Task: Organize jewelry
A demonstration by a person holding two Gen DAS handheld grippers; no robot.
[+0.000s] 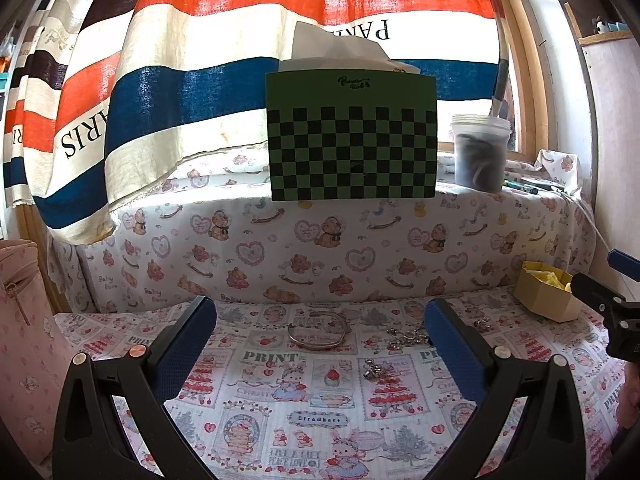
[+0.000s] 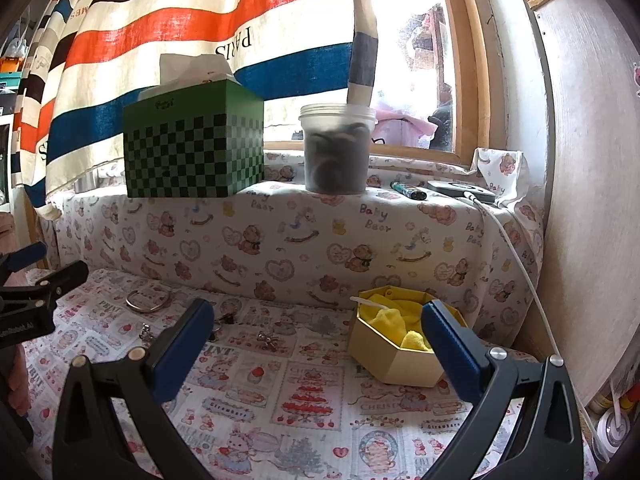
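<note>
A silver bangle lies on the printed cloth ahead of my left gripper, which is open and empty. A chain with charms and a small silver piece lie to its right. A tan hexagonal jewelry box with yellow lining sits open in front of my right gripper, which is open and empty. In the right wrist view the bangle lies at far left, with small silver pieces and a clip between. The box also shows at the right in the left wrist view.
A green checkered tissue box and a plastic jar stand on the raised ledge behind. A lighter, a small device and a white cable lie at the ledge's right. A striped curtain hangs behind. A pink bag stands left.
</note>
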